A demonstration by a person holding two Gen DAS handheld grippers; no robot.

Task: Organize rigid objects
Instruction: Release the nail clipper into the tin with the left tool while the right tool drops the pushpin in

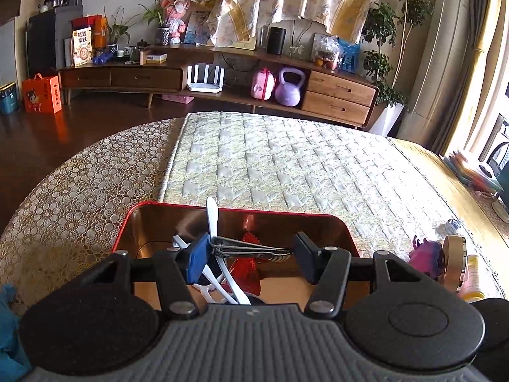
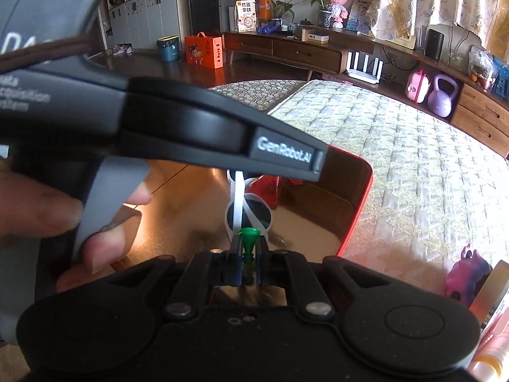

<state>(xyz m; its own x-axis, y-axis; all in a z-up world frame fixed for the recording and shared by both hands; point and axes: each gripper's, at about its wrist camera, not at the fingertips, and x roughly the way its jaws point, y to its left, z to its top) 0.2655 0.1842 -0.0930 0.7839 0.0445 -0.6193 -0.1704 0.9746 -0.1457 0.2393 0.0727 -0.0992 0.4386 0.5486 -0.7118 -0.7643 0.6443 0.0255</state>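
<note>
**Dropping small items into the red tin**

Holding both tools over the tin, you are set to release two pieces. Your left tool grips metal clippers lengthwise between its pads, jaws about half spread, above the tin's near end. Your right tool is clenched on a small green peg, which stands upright between the tips, over the tin floor.

Already in the tin lie a white plastic piece leaning on the far wall, some red foil and a dark round thing under white loops. A pink toy, a round metal case and a yellowish tube wait on the tabletop to the right, outside the tin.

To do this step well:

- Lower before you let go. The tin floor is hard and shiny; I judge a peg dropped from height would bounce or roll.
- Release one tool at a time. In the right view the left tool crosses close overhead, so the two risk knocking together.
- Aim the clippers at bare floor left of the white piece, not onto it, so nothing tips out.
- Keep the peg clear of the white loops, where it may snag.
- Open the jaws fully and lift straight up, so the pads drag nothing back out.
</note>
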